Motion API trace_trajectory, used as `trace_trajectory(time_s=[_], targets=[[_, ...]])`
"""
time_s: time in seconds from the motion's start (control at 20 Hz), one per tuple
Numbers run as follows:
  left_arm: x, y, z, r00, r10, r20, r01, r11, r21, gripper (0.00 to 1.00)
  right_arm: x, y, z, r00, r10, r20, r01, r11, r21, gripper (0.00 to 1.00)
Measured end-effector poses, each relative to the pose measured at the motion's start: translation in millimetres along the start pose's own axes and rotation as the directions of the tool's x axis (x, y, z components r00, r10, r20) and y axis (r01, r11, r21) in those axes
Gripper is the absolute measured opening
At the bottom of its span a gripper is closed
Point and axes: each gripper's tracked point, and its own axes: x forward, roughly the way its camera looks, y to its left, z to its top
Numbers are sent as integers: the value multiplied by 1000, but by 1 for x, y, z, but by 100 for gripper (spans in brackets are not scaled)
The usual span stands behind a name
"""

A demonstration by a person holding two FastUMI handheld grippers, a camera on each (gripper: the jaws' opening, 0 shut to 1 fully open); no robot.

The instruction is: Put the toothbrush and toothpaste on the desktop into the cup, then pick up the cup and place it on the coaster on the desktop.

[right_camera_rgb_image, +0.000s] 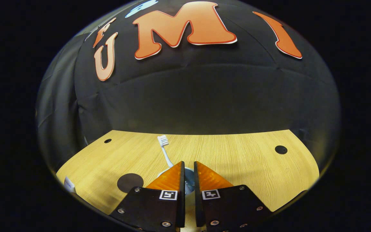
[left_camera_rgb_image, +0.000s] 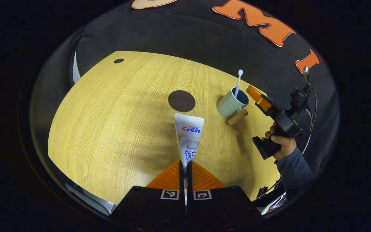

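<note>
The toothbrush (left_camera_rgb_image: 238, 82) stands in the cup (left_camera_rgb_image: 232, 103), so the toothpaste (left_camera_rgb_image: 188, 138) is the step in hand: the left hand-held gripper (left_camera_rgb_image: 185, 167) is clamped on its lower end, above the table (left_camera_rgb_image: 108, 129). Next it must be carried right and tipped into the cup. The right hand-held gripper (right_camera_rgb_image: 188, 170), fingers nearly together on nothing, hovers over the cup and may block entry. The coaster (left_camera_rgb_image: 181, 101) lies just left of the cup.

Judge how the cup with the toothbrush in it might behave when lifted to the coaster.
The cup looks rigid and probably light. The toothbrush leans tall against its rim, so tilting may swing it. The stubby side handle would likely stop any rolling.
</note>
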Motion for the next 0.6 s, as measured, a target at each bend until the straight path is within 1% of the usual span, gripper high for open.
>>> trace_trajectory(time_s=[0.05, 0.1, 0.15, 0.25, 0.3, 0.35, 0.4, 0.55, 0.6], targets=[[5, -1, 7, 1000, -4, 12, 4, 1000, 10, 2, -6, 0, -4, 1000, 3, -25, -3, 1000, -3, 15], [9, -2, 15, 1000, -10, 27, 10, 1000, 22, 2, -12, 0, -10, 998, 2, -60, -2, 1000, 0, 22], [14, -4, 21, 999, -14, 43, 13, 999, 37, 2, -20, -2, -19, 994, -1, -106, 2, 1000, 3, 27], [29, -13, 39, 996, -26, 82, 20, 997, 73, 2, -35, 1, -32, 985, 10, -172, -8, 1000, 13, 53], [36, -18, 49, 994, -38, 102, 29, 995, 94, 2, -43, 0, -35, 983, 8, -184, -7, 1000, 7, 53], [40, -19, 61, 991, -51, 125, 37, 993, 115, 2, -52, 0, -35, 982, 4, -188, -5, 1000, -3, 65], [46, -22, 74, 987, -68, 147, 47, 990, 136, 2, -60, 0, -36, 982, 1, -191, -3, 1000, -13, 64], [70, -33, 110, 971, -118, 207, 77, 978, 193, 2, -85, 3, -42, 978, 2, -210, -5, 1000, -11, 69], [76, -42, 121, 967, -136, 216, 93, 975, 201, 2, -93, 7, -48, 975, 11, -222, -12, 1000, -1, 67]])
